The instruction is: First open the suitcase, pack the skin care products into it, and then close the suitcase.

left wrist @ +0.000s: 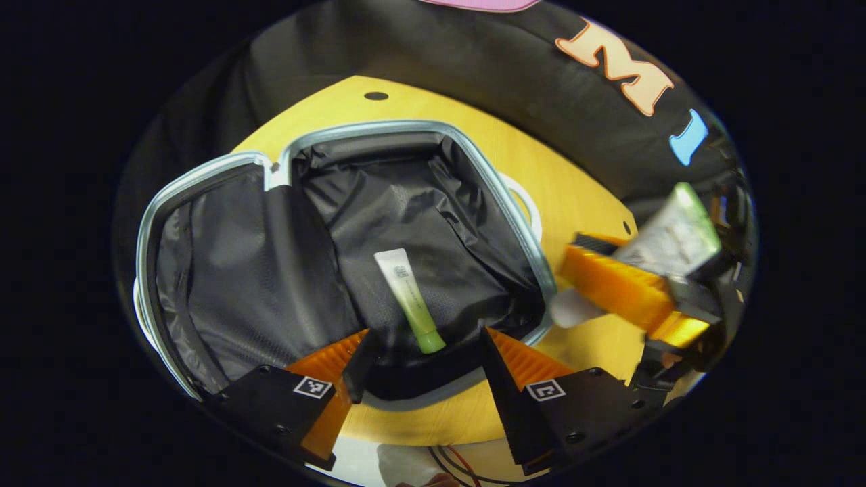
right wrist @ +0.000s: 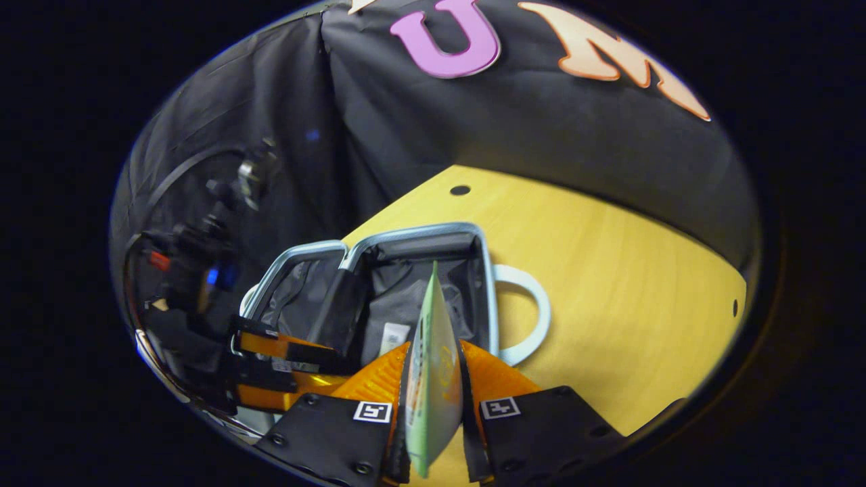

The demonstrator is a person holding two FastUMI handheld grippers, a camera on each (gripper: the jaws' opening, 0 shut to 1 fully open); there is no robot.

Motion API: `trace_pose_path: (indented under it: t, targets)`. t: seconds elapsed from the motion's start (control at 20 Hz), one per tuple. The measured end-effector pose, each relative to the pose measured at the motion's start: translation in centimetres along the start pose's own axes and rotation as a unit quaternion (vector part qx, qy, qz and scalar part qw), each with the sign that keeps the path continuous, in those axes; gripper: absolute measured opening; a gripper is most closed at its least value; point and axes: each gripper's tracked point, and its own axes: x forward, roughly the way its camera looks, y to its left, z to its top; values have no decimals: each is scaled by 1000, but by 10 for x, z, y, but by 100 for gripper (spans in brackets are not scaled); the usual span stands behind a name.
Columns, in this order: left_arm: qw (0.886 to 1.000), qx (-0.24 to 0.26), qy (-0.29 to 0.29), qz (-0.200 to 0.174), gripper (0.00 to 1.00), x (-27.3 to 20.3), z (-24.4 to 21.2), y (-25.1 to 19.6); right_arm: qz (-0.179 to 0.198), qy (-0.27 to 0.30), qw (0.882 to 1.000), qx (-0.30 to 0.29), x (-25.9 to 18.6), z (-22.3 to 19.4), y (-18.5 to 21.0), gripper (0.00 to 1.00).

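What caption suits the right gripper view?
Right gripper fingers pinch a sachet above the open suitcase on the table.

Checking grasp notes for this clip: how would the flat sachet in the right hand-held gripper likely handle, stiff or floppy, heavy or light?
The sachet stands upright, edge-on between the right hand-held gripper's fingers without drooping, so it probably holds its shape fairly well. It looks thin, so likely light. Its glossy face might slip.

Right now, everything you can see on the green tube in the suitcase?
The slim squeeze tube with white body fading to a green cap lies flat on the crinkled black fabric lining of the open silver-rimmed suitcase, in the right-hand half. It looks like soft plastic, with small print near the white end. The cap points toward the left claw, which is open and not touching it.
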Motion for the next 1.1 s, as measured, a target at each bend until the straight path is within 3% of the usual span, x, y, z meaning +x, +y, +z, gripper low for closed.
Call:
trace_pose_path:
  t: [0.1, 0.3, 0.35, 0.55, 0.85, 1.1]
  targets:
    - [1000, -20, -9, -10, 88, -21, -4, 0, 6, 30, 999, -17, 20, -16, 7, 33]
    - [998, -49, -41, 6, 88, -58, -5, 27, -2, 80, 996, -32, 45, -42, 6, 29]
    - [997, -55, -45, 12, 88, -67, -6, 35, -9, 86, 996, -34, 50, -45, 3, 33]
    - [991, -100, -79, 33, 88, -101, -1, 74, -32, 60, 998, -17, 55, -31, -11, 38]
    - [973, -169, -124, 95, 88, -140, 5, 159, -28, -28, 999, -8, 36, 8, -6, 100]
    - [944, -231, -182, 147, 88, -161, 10, 236, -30, -136, 990, -6, -17, 44, -7, 98]
